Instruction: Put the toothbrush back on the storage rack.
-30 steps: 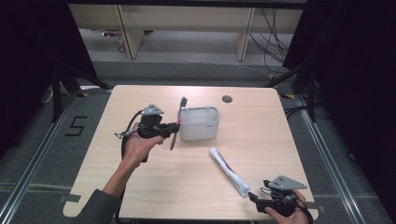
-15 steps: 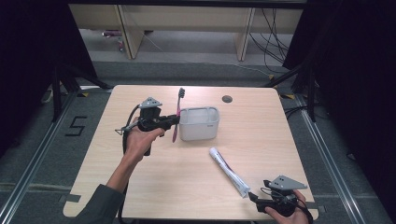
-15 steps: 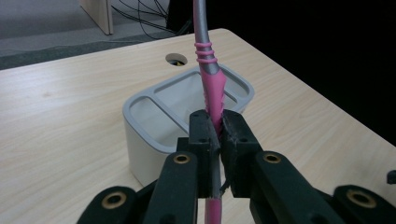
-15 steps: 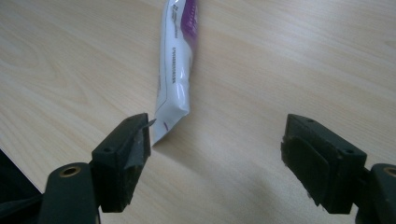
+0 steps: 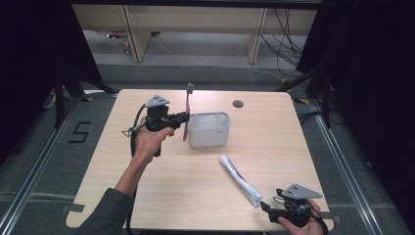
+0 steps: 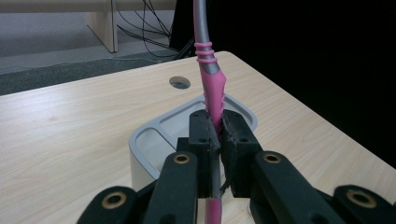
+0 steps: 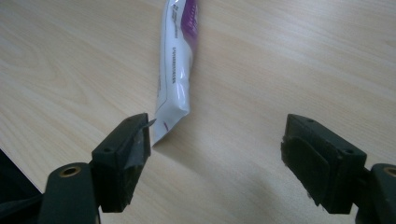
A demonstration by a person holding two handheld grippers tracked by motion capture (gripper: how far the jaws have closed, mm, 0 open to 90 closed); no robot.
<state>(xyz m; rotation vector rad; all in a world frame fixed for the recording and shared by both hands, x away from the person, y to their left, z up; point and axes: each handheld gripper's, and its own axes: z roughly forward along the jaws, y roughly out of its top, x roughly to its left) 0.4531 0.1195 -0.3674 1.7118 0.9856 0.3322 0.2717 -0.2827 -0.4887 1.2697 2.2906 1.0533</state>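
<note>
2 grippers: our left gripper (image 5: 182,119) squeezes the pink toothbrush (image 5: 187,110) upright, just beside the grey cup (image 5: 209,130). Our right gripper (image 7: 215,154) gapes wide by the toothpaste tube (image 7: 176,65).

The high view looks forward and down on the whole table (image 5: 161,196) from afar, while each gripper view sits close behind its jaws, sharing the grey bin (image 5: 209,129) (image 6: 149,140) toward twelve o'clock and the tube (image 5: 238,180) (image 7: 176,65) toward five.
</note>
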